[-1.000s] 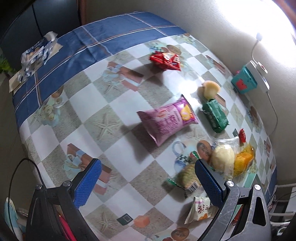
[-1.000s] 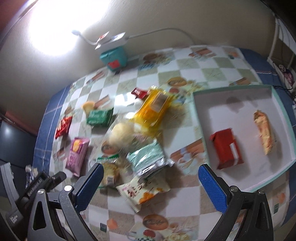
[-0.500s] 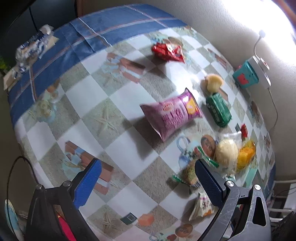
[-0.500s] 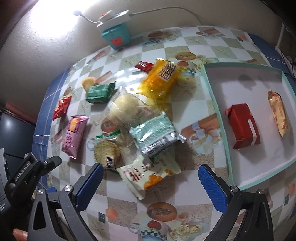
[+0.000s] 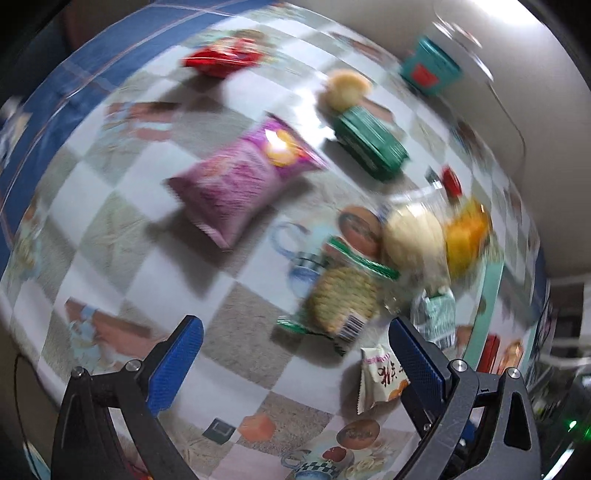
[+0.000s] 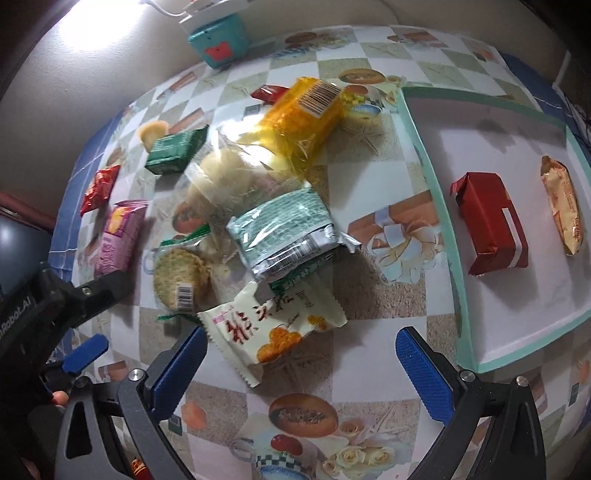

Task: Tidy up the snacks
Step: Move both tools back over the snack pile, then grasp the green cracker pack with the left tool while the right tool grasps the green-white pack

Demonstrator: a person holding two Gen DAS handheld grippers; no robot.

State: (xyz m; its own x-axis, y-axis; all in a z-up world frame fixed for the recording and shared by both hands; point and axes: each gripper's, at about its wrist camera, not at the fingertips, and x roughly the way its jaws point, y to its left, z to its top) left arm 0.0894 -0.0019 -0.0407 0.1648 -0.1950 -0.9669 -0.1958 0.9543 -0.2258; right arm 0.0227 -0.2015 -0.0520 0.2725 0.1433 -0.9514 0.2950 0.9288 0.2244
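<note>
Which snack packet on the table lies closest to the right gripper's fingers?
The white packet with red characters and orange cookies, lying just ahead of the open right gripper. The mint-green foil pack and round cracker pack lie farther off.

A counter covered in a glossy checked oilcloth of white and beige squares with a blue plaid border (image 6: 373,310) stands against a plain beige wall (image 6: 110,62), where a bright glare of light (image 6: 88,29) washes out the upper corner.
</note>
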